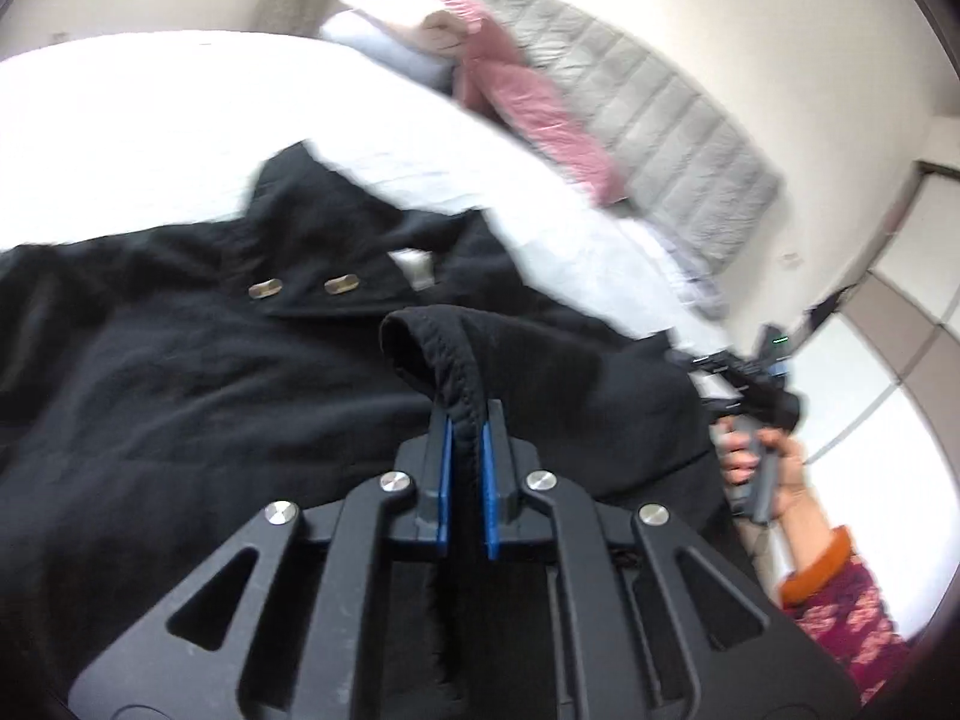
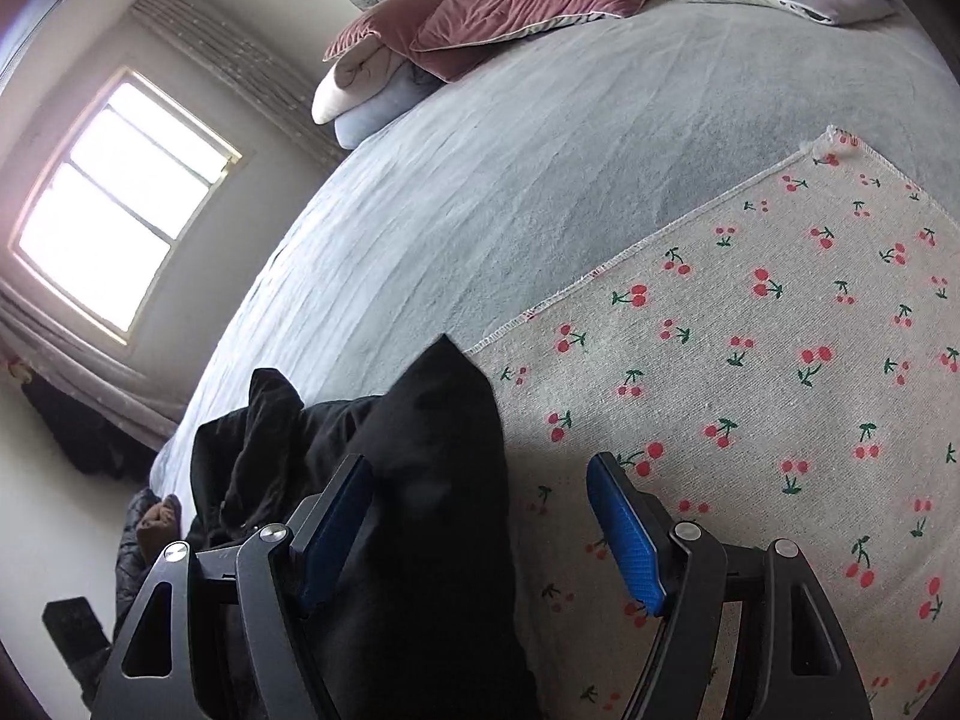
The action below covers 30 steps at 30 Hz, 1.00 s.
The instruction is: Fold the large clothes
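Observation:
A large black garment with two metal buttonhole eyelets lies spread over the bed. My left gripper is shut on a stitched hem edge of it, and the fold loops up over the blue pads. In the right wrist view a corner of the black garment reaches up between the fingers of my right gripper. That gripper stands open, its right pad well clear of the cloth. In the left wrist view a hand holds the other gripper's handle at the garment's right edge.
The bed has a pale blue sheet. A cherry-print cloth lies on it to the right of the garment. Pink pillows and a grey quilted cover are at the head. A window and dark items on the floor are at the left.

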Available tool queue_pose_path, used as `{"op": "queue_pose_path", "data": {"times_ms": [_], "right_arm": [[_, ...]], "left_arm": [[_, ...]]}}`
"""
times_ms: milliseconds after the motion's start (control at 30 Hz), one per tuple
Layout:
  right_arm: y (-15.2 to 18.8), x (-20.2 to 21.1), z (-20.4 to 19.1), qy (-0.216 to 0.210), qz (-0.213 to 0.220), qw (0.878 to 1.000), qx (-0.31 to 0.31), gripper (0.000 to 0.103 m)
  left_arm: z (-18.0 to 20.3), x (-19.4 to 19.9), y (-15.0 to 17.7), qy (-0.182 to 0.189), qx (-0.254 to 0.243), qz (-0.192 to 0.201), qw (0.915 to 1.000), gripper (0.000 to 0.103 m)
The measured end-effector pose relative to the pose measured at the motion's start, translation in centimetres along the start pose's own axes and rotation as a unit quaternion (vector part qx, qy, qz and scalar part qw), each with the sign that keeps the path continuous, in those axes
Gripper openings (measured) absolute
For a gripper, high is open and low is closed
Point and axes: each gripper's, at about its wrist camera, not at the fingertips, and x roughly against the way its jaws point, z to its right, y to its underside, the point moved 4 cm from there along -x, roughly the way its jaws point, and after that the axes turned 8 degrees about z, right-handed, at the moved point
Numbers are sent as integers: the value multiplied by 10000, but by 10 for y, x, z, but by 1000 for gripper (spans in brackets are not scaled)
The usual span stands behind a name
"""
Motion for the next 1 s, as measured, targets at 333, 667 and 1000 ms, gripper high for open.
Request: {"op": "queue_pose_path", "data": {"times_ms": [333,667,1000], "right_arm": [[2,-4,-45,37,290,9949,961,12],[-2,12,-36,1033,762,9873,939,34],[79,51,-101,577,229,9746,2151,47]], "left_arm": [[-18,-36,9,-341,191,-573,9976,8],[3,-26,-4,-1653,-910,58,9820,36],[54,-21,40,-329,-1394,-434,9887,59]]}}
